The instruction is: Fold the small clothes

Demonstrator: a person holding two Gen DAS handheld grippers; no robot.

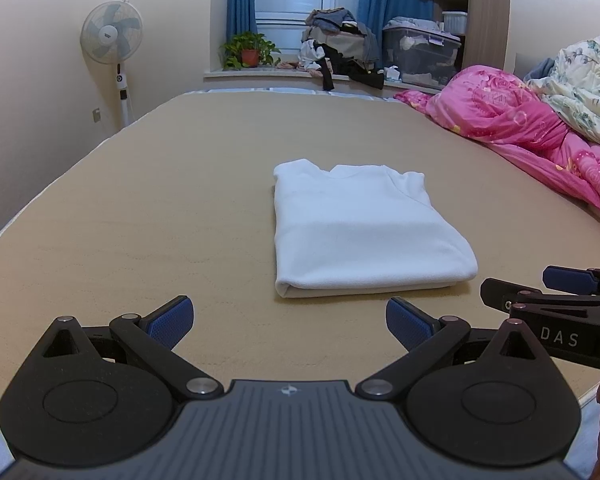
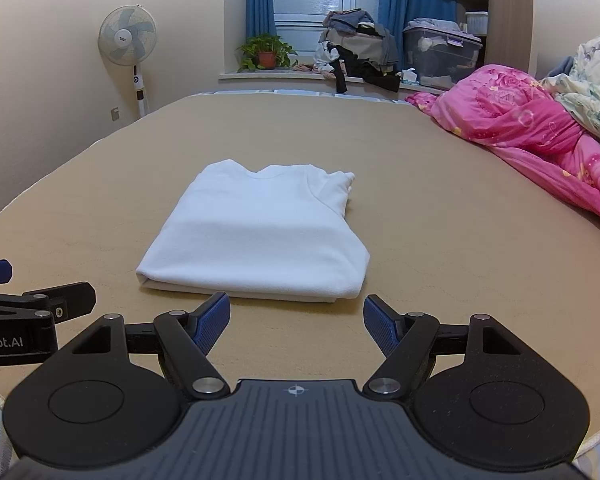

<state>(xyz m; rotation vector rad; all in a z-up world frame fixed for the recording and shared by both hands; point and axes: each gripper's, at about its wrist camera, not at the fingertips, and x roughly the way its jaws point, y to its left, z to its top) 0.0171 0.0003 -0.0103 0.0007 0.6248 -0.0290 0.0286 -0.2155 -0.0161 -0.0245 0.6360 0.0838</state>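
A white shirt (image 1: 360,232) lies folded into a neat rectangle on the tan bed surface (image 1: 140,220), collar at the far end. It also shows in the right wrist view (image 2: 260,240). My left gripper (image 1: 290,322) is open and empty, just short of the shirt's near edge and a little to its left. My right gripper (image 2: 296,318) is open and empty, close to the shirt's near edge. Each gripper shows at the side of the other's view: the right gripper (image 1: 540,296) and the left gripper (image 2: 36,304).
A pink quilt (image 1: 540,132) and a floral duvet (image 1: 580,80) are heaped along the bed's right side. A standing fan (image 1: 114,40) is at the far left wall. A potted plant (image 1: 250,52), piled clothes (image 1: 340,48) and a storage bin (image 1: 420,52) line the window sill.
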